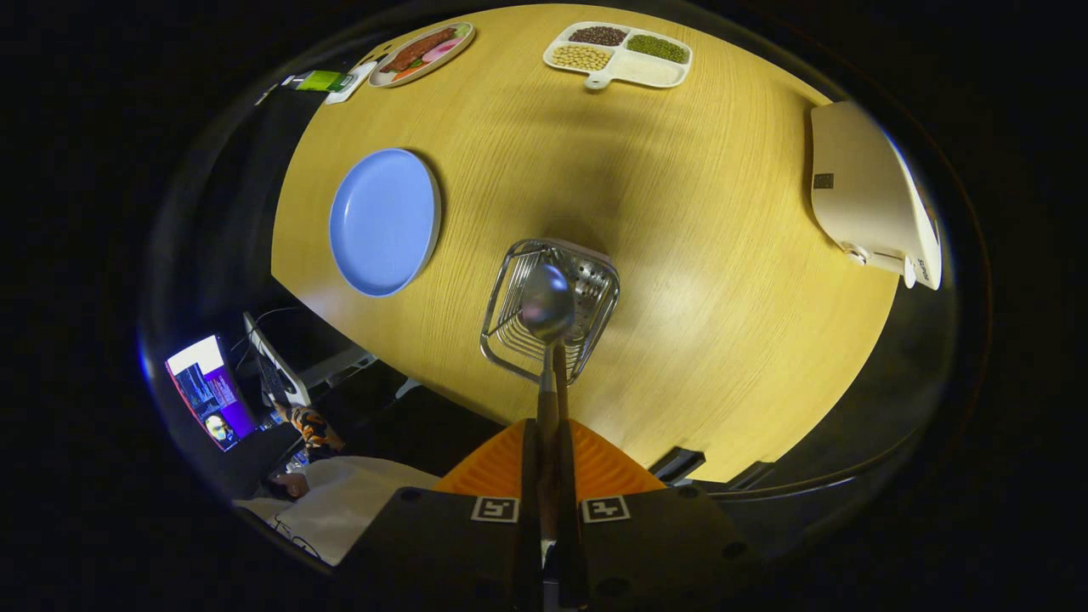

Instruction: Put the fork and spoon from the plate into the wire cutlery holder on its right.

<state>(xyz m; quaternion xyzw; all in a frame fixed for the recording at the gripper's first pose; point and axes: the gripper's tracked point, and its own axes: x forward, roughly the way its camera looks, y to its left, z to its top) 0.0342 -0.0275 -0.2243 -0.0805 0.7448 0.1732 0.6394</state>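
The jaws are closed tight on the spoon (547, 306) handle; its bowl hangs over the wire holder (549, 308); the blue plate (384, 221) lies left on the desk (722, 280).

Spoon (547, 302) over wire holder (595, 293)

Bare table (697, 221) flanking wire holder (595, 293), plate (384, 221) left, spoon (546, 302) above opening

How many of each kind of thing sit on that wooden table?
Round blue plate: 1
Food trays: 2 (oval, white divided)
Wire cutlery holder: 1
Metal spoon, clamped by gripper: 1
White device: 1
Total: 6
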